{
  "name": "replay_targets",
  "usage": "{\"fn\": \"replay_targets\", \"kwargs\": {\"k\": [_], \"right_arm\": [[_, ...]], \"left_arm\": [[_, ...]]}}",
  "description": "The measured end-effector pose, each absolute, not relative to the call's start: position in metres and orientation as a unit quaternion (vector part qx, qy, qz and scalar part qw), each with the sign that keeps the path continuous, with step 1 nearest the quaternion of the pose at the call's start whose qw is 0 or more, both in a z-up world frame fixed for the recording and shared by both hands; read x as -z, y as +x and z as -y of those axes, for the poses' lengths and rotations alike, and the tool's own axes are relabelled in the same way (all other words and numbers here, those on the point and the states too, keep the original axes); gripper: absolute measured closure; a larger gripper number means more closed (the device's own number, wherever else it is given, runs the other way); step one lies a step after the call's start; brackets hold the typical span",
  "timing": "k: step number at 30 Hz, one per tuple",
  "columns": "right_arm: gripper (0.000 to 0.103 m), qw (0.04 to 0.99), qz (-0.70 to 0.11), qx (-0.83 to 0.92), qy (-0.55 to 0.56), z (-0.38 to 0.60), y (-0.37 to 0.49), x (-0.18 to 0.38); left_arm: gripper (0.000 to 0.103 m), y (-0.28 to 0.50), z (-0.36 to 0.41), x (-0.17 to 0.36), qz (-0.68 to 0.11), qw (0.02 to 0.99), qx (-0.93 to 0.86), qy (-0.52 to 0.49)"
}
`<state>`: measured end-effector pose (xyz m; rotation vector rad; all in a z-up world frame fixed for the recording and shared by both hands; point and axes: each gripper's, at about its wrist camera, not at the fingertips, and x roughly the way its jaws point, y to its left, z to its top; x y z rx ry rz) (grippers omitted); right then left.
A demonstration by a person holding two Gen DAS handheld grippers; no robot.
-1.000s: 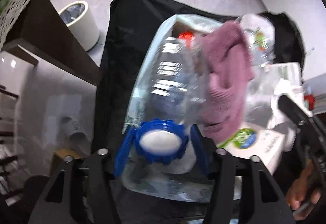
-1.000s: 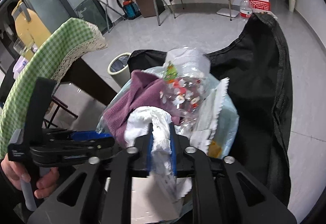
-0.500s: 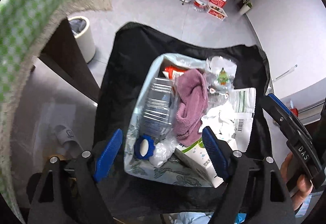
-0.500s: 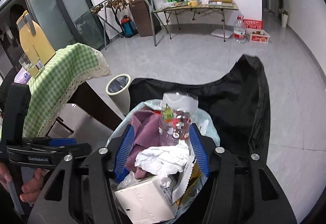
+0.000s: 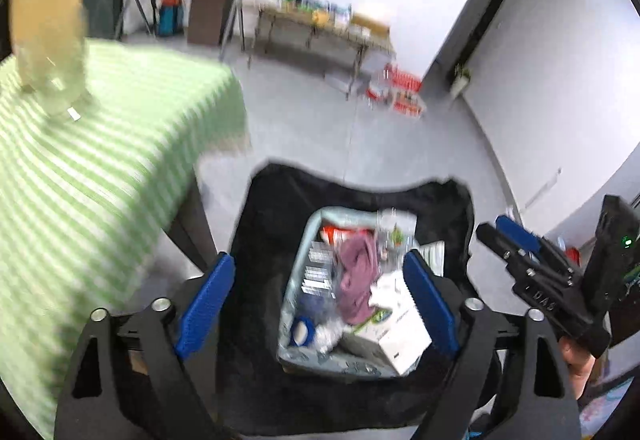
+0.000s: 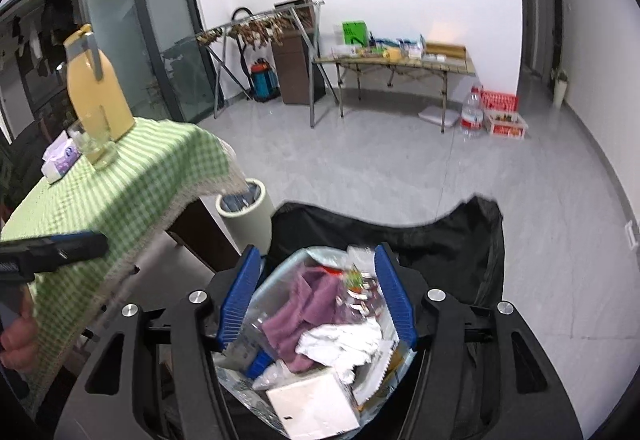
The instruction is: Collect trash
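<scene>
trash sits heaped in the pale bag; left gripper and right gripper hang above, jaws opening, gripping nothing

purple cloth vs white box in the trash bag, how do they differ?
The purple cloth is soft and crumpled, draped over the middle of the pile; the white box is rigid and flat-sided, at the pile's near edge. The cloth is dull purple; the box is mostly white, with green print on one face in the left wrist view. Both lie loose in the pale bag, touched by neither gripper.
</scene>
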<state>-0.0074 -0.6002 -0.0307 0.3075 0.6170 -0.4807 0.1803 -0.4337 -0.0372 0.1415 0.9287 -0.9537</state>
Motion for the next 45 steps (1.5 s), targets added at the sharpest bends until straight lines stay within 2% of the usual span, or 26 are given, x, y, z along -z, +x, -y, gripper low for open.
{"fn": "replay_targets", "kwargs": {"k": [6, 12, 17, 21, 30, 37, 38, 45], "right_arm": [[0.043, 0.931, -0.27, 0.215, 0.116, 0.564, 0.011, -0.009], [0.037, 0.95, -0.247, 0.178, 0.073, 0.507, 0.042, -0.042], [0.028, 0.966, -0.212, 0.139, 0.039, 0.452, 0.066, -0.07], [0.026, 0.975, -0.191, 0.107, 0.026, 0.41, 0.089, -0.084], [0.024, 0.987, -0.154, 0.033, 0.02, 0.319, 0.148, -0.11], [0.023, 0.992, -0.122, -0.027, -0.006, 0.25, 0.174, -0.115], [0.02, 0.993, -0.116, -0.031, -0.009, 0.245, 0.175, -0.114], [0.018, 0.99, -0.114, -0.079, -0.012, 0.194, 0.199, -0.1]], "left_arm": [[0.017, 0.179, 0.374, -0.016, -0.342, 0.848, 0.399, 0.071], [0.012, 0.185, 0.294, -0.062, -0.274, 0.893, 0.356, 0.033], [0.009, 0.191, 0.229, -0.091, -0.225, 0.924, 0.308, 0.016], [0.008, 0.193, 0.165, -0.112, -0.191, 0.945, 0.264, -0.003], [0.008, 0.192, 0.053, -0.13, -0.146, 0.974, 0.173, -0.013], [0.008, 0.193, -0.006, -0.137, -0.112, 0.987, 0.114, -0.019], [0.008, 0.194, -0.012, -0.137, -0.108, 0.988, 0.106, -0.018], [0.008, 0.214, -0.056, -0.115, -0.135, 0.989, 0.052, -0.031]]}}
